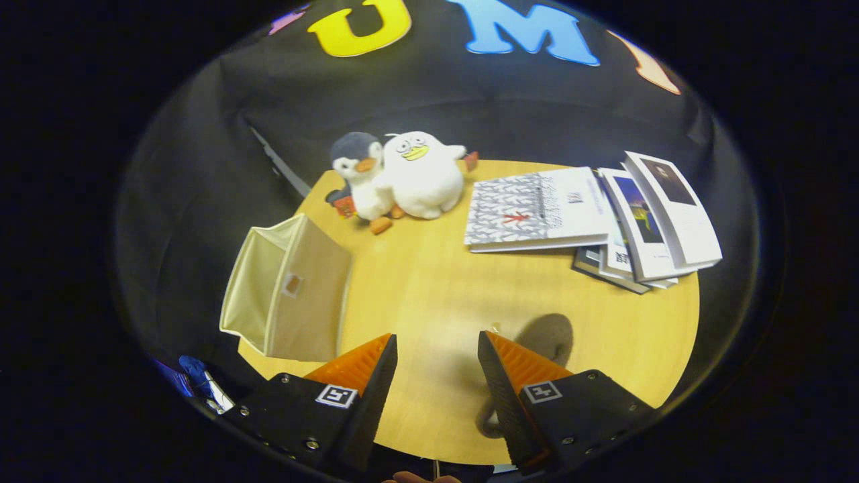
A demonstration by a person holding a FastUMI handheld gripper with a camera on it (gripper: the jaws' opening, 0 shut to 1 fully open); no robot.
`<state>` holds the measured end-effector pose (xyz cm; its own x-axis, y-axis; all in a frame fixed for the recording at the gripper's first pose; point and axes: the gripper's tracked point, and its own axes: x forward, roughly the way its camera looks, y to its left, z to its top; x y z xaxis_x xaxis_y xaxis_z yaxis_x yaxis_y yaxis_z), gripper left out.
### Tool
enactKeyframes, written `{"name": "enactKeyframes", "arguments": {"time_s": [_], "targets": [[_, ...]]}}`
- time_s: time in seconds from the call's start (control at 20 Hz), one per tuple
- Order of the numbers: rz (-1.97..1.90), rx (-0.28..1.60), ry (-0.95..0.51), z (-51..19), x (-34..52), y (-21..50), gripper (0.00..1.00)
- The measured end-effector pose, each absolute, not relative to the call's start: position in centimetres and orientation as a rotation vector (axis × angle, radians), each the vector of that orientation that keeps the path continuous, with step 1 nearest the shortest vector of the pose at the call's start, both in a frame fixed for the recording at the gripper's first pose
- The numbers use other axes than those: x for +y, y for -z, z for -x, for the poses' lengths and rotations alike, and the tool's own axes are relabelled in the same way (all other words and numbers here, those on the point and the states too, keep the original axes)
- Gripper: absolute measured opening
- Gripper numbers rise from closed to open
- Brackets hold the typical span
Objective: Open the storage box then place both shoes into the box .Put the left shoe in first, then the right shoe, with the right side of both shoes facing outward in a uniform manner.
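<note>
The tongs (437, 359) hang above the near part of a round wooden bench (429, 295), their two fingers spread apart with nothing between them but bare bench top. Just beyond and partly behind the finger on the right lies a brown-grey shoe (547, 339); its rounded end shows past the fingertip and another piece of it shows lower down beside the same finger, so its long axis seems to run roughly along the line of the fingers. Which end is toe and which is heel I cannot tell, since the finger hides most of it.

Just ahead of the finger on the left, and off to that side, stands the storage box (288, 292), a beige fabric box at the bench's edge. It lies tipped so that its open mouth faces away to the left; the flat side with a small cut-out handle faces the tongs. Its inside is pale and looks empty from here.

Farther ahead, well beyond the fingers, two soft toys sit touching each other: a grey and white penguin (360, 176) and a white plush bird (420, 174). Beyond the finger on the right, a stack of books (590, 218) is fanned out, overlapping one another, near the far edge.
</note>
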<state>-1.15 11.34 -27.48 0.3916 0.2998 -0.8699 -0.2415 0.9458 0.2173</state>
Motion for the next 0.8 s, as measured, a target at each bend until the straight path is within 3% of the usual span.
{"name": "enactKeyframes", "arguments": {"time_s": [0.35,0.8], "targets": [[-0.082,1.197,-0.163,4.7,3.2,32.6,0.75],[-0.079,1.345,-0.123,6.7,0.7,38.5,0.75]]}}
